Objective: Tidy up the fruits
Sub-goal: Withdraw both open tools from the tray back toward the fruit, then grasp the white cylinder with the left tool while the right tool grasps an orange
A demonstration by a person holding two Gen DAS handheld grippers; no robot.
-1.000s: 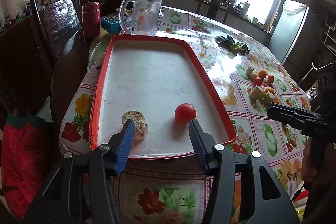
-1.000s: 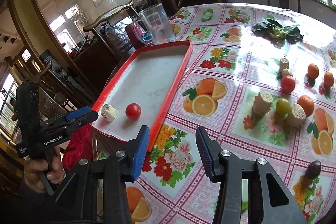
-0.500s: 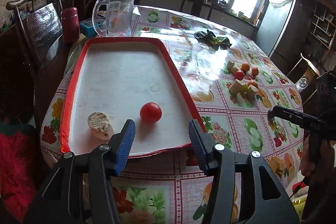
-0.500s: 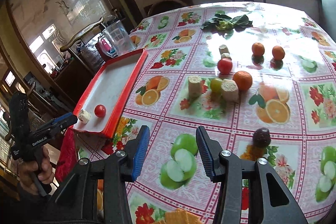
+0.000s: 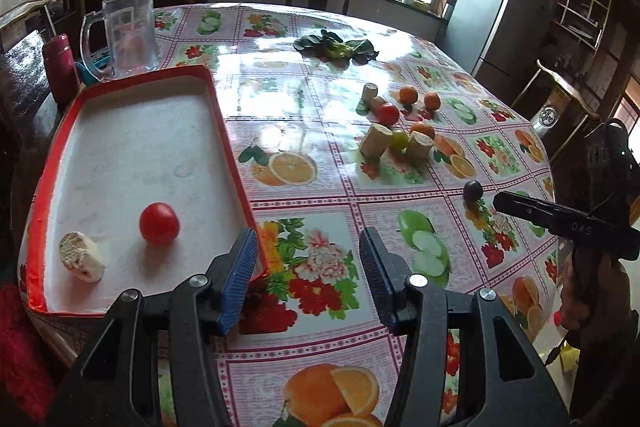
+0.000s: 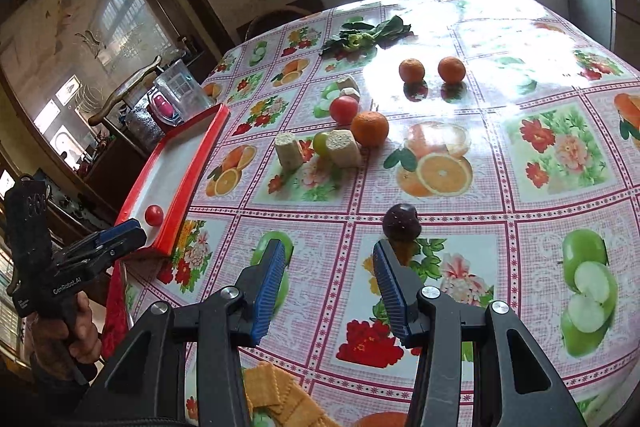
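Note:
A red-rimmed white tray (image 5: 224,131) holds a red tomato (image 5: 159,223) and a cut corn piece (image 5: 80,257). My left gripper (image 5: 306,275) is open and empty over the tablecloth just right of the tray's near corner. My right gripper (image 6: 330,285) is open and empty, just short of a dark purple fruit (image 6: 401,222). Further on lie an orange (image 6: 369,128), a red tomato (image 6: 344,109), a green fruit (image 6: 322,143), corn pieces (image 6: 289,150) and two more oranges (image 6: 412,70).
A clear plastic jug (image 5: 128,31) and a red flask (image 5: 60,67) stand behind the tray. Leafy greens (image 5: 336,47) lie at the far middle. Crackers (image 6: 280,393) lie near the table's front edge. Chairs surround the round table.
My left gripper has swung right, off the tray and over the tablecloth. My right gripper has swung right and closer to the dark purple fruit.

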